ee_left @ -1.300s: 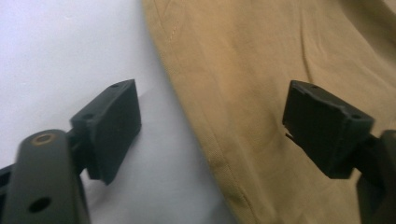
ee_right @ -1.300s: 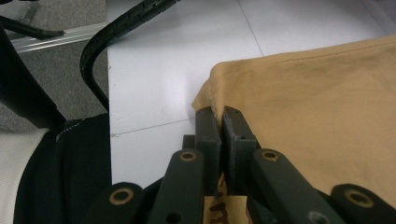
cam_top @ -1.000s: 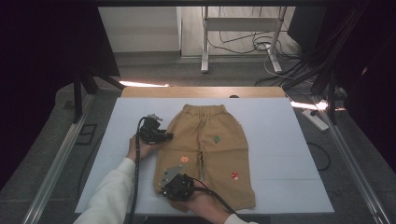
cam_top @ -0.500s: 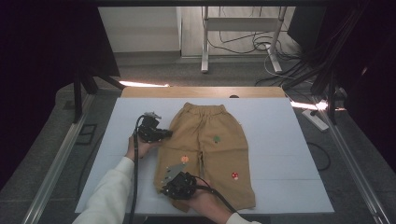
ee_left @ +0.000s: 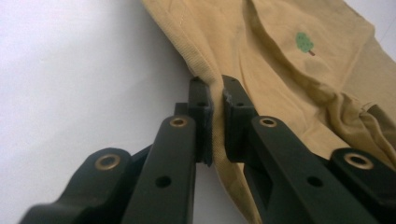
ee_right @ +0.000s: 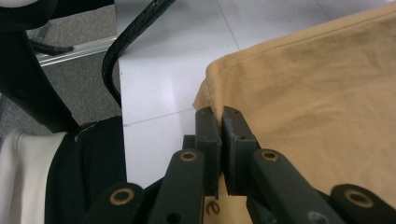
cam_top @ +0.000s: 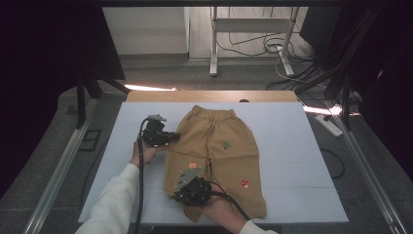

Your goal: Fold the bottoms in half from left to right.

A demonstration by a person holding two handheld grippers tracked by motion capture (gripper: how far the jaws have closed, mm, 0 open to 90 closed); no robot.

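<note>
Two grippers, left gripper (ee_left: 212, 100), right gripper (ee_right: 222, 116), each pinching tan trousers (cam_top: 219, 151) edge

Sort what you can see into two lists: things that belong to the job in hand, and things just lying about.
In the job:
- tan trousers
- left gripper, fingers shut on the trousers' side edge
- right gripper, fingers shut on a leg hem corner
- white table

Lying about:
- floor cables
- power strip
- metal stand
</note>
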